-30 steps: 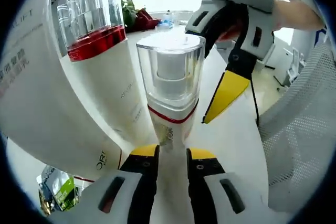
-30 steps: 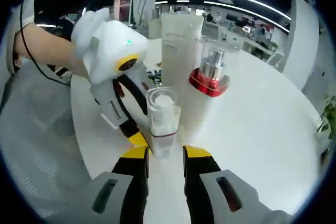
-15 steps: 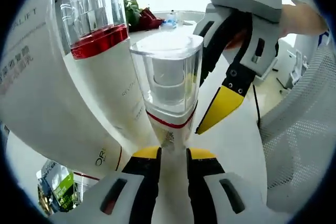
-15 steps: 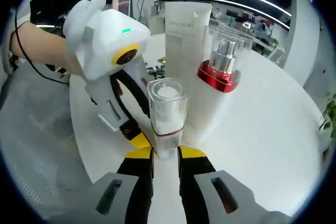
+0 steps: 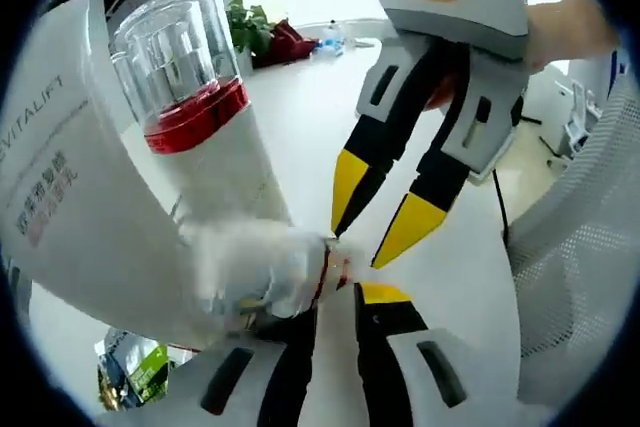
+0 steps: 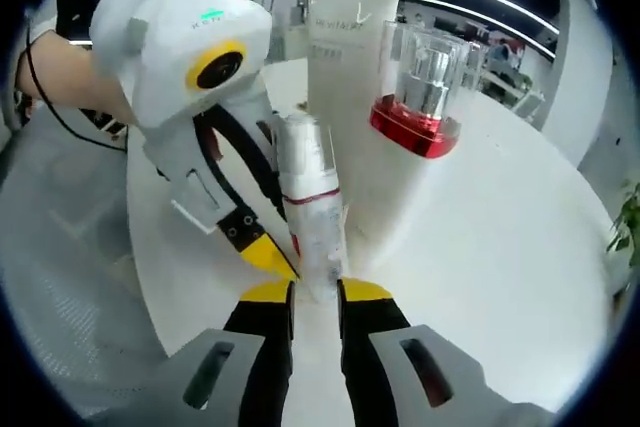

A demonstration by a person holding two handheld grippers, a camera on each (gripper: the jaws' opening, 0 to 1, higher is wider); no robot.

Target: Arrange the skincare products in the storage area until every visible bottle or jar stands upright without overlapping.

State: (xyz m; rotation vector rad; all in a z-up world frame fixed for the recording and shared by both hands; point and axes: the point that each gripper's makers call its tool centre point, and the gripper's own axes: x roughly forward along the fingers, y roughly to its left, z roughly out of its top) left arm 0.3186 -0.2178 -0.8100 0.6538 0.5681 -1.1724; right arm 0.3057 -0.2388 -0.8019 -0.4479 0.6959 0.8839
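Observation:
A small clear-capped pump bottle [image 5: 260,272] with a red band is blurred and tipped to the left across my left gripper's [image 5: 340,297] jaws. Its base sits at their tips, and the jaws stand close together. My right gripper [image 5: 362,247] reaches down from above, its yellow tips at that same base. In the right gripper view the small bottle [image 6: 308,197] rises from between my right gripper's [image 6: 315,292] narrow jaws, with the left gripper [image 6: 280,247] alongside it. A tall white bottle with a red collar [image 5: 215,162] [image 6: 415,127] and a white tube [image 5: 60,207] [image 6: 345,47] stand upright just behind.
The round white table [image 5: 300,77] [image 6: 500,277] spreads out beyond the bottles. A mesh chair back [image 5: 580,247] [image 6: 60,277] is at the table's near side. A plant with something red [image 5: 265,37] sits at the far edge. A green packet [image 5: 130,372] lies low on the left.
The small bottle, upright between both pairs of jaws before, has swung over to the left in the left gripper view and is blurred. The right gripper has come closer over it.

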